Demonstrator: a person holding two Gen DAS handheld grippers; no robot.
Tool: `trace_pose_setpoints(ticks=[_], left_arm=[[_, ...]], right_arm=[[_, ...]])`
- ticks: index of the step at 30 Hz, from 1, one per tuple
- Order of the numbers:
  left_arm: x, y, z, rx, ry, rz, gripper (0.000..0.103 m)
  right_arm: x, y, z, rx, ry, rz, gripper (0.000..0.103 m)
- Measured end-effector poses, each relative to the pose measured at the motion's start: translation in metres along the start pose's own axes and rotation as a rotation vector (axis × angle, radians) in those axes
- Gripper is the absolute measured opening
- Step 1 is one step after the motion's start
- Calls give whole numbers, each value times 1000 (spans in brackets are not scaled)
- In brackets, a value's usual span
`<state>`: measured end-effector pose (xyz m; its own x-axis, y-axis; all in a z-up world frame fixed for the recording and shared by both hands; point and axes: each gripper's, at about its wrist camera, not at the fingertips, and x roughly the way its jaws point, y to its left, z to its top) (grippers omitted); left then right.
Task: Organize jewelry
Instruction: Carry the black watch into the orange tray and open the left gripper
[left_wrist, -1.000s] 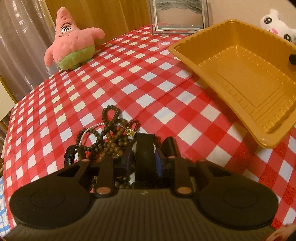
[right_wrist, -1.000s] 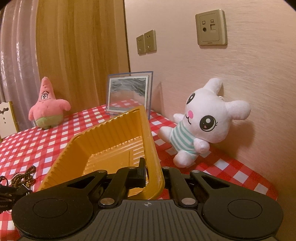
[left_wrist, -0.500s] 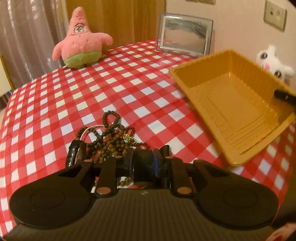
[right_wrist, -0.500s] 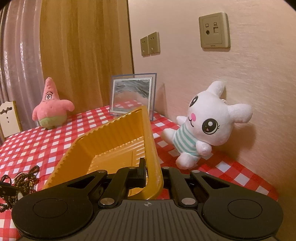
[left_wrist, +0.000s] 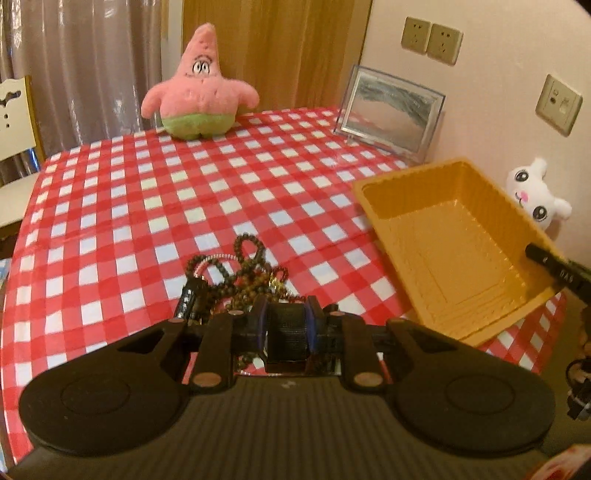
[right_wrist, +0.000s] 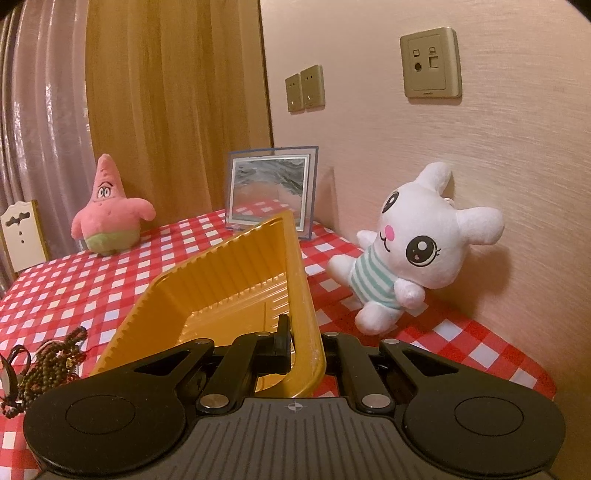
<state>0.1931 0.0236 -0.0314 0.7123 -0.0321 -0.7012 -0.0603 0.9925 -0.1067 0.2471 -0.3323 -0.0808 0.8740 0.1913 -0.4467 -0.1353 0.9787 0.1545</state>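
A black band (left_wrist: 287, 328) is gripped by the left gripper (left_wrist: 287, 325) above the beads (left_wrist: 243, 273); the tilted tray (right_wrist: 236, 291) rim is clamped by the right gripper (right_wrist: 301, 343).

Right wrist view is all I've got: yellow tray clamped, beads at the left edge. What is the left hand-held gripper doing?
Observer: The left hand-held gripper is shut on a black band.
Operator: Anything in the tray?
Observer: No, the yellow tray is empty across its whole floor.
Operator: And the beads?
Observer: The bead pile lies on the checked cloth, beyond that gripper, outside the tray.
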Motion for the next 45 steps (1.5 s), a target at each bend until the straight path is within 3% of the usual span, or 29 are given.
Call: trace_pose_setpoints(ticks=[11, 18, 23, 34, 40, 45], left_arm=[[-6, -36, 28, 45, -76, -123, 19], [27, -81, 38, 90, -69, -238, 19], [62, -106, 32, 103, -17, -285, 19], [100, -117, 17, 87, 60, -297, 18], [74, -109, 33, 74, -56, -298, 24], [48, -68, 38, 15, -107, -184, 29]], right_arm=[[2, 2, 2, -15, 3, 3, 5], [4, 6, 2, -37, 5, 2, 5], [9, 9, 2, -80, -16, -4, 5], [20, 15, -3, -155, -40, -10, 5], [21, 15, -3, -163, -39, -9, 5], [20, 15, -3, -173, -38, -11, 5]])
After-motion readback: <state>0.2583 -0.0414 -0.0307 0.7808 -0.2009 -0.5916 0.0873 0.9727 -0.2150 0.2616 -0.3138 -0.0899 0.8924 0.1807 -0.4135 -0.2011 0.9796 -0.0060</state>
